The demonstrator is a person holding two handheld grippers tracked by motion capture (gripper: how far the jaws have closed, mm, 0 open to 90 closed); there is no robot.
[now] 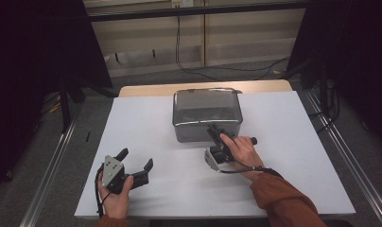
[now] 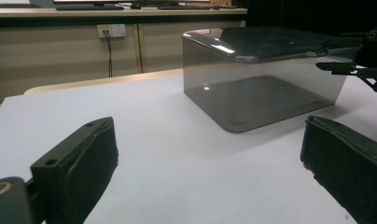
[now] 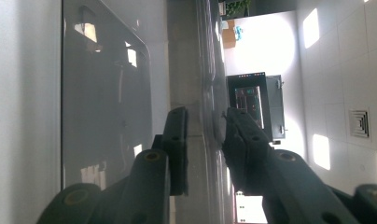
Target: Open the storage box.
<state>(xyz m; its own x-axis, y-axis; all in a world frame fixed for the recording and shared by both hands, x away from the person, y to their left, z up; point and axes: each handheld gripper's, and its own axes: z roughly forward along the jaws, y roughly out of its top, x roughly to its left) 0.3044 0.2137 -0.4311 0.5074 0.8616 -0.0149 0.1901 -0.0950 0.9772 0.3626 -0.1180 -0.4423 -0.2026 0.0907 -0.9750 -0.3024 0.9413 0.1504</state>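
I see my right gripper [image 1: 212, 131] w/ jaws narrowed on the lid [image 1: 206, 105] edge of the box [image 1: 204, 132] at 12 o'clock, left gripper [image 1: 136, 159] wide open at 7.

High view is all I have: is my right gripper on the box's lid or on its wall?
Observer: On the lid. The left gripper view shows the right gripper with one jaw above the lid's edge and one below it. I cannot tell whether they pinch it.
Operator: Is anything inside the box?
Observer: Through the tinted wall of the box, its floor looks bare.
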